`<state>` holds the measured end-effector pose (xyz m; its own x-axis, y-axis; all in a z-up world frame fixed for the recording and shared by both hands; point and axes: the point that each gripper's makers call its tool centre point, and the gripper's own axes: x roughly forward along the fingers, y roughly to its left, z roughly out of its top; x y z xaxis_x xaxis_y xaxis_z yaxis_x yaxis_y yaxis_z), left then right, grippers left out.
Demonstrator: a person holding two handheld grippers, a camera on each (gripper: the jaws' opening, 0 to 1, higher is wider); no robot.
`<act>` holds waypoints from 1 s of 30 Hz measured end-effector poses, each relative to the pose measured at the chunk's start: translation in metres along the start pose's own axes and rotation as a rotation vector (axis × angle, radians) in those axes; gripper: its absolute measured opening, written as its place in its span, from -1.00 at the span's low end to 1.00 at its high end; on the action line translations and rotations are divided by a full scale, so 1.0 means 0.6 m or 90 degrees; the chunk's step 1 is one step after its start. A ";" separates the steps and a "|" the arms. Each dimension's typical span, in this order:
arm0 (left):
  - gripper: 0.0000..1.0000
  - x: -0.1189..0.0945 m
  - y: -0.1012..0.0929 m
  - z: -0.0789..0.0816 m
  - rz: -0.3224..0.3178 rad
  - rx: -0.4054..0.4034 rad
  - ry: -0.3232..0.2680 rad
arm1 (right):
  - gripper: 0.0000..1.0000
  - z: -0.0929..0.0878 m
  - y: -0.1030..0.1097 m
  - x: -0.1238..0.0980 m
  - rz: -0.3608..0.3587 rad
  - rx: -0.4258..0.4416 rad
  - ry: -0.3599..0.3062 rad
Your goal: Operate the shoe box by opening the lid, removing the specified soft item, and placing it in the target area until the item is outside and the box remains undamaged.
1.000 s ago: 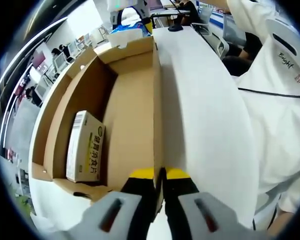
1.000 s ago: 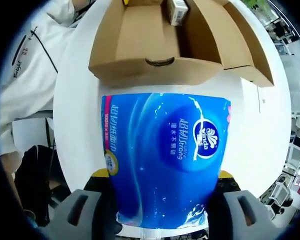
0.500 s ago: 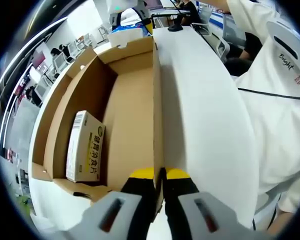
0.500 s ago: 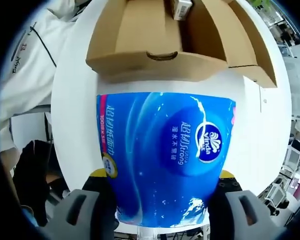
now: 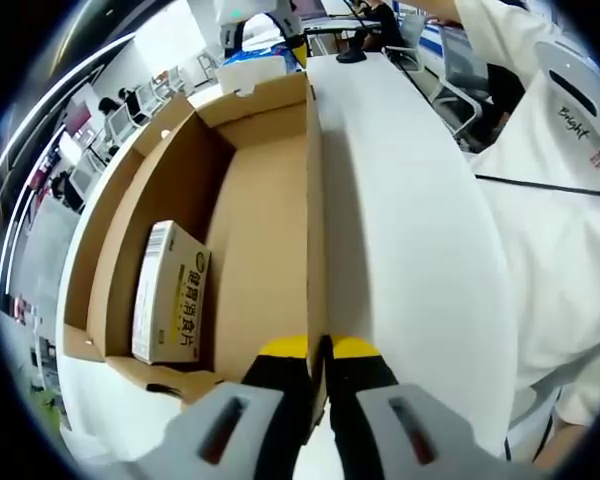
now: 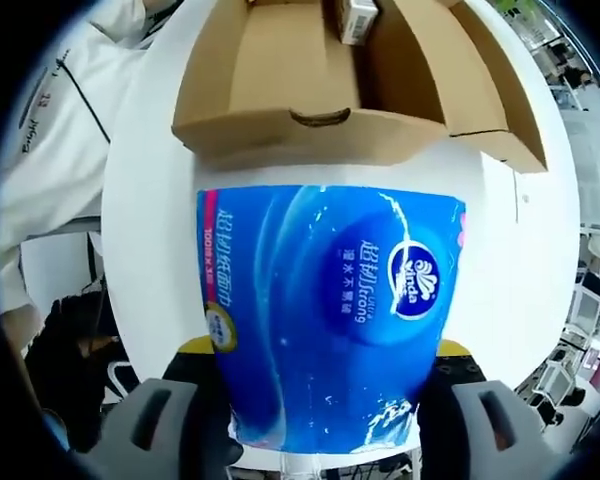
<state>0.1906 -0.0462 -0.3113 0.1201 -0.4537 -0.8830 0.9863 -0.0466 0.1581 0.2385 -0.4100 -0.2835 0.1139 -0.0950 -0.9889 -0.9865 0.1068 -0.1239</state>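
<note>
**Tissue pack out of the box, held over the table while the box is pinned**

Left gripper view: the left gripper (image 5: 318,352) is closed narrow on the upright side wall of the shoe box (image 5: 265,250), one yellow-tipped jaw inside the wall and one outside. The grip reads as a brace, keeping the light cardboard from sliding or tipping while the other hand works. Inside the box, against the wall opposite the pinched one, a small white carton (image 5: 170,295) with printed lettering lies on the floor of the box. The box's lid is open, folded out beyond that far wall. Outside the pinched wall runs the white table (image 5: 410,230), and past the table's edge a person's white sleeve (image 5: 560,200).

Right gripper view: the right gripper (image 6: 320,400) is spread wide around a blue tissue pack (image 6: 325,310), a jaw pressed on each side of the soft wrapper. The pack hangs just outside the shoe box's near end wall, which carries a thumb notch (image 6: 318,119), and over bare table. The hold on both flanks looks meant to keep the pack level. My judgement: removal is done and the box looks undamaged; what remains is setting the pack down.
</note>
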 end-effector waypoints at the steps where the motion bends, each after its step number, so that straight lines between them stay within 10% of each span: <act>1: -0.93 0.000 0.000 0.000 0.000 0.000 0.000 | 0.53 0.000 0.000 -0.001 0.000 0.007 -0.001; 30: -0.93 0.001 0.002 -0.005 -0.006 0.000 0.012 | 0.30 0.037 -0.009 -0.108 -0.057 0.030 -0.099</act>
<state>0.1919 -0.0441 -0.3129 0.1135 -0.4360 -0.8928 0.9873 -0.0510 0.1504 0.2391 -0.3826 -0.2204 0.2221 0.0468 -0.9739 -0.9652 0.1518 -0.2129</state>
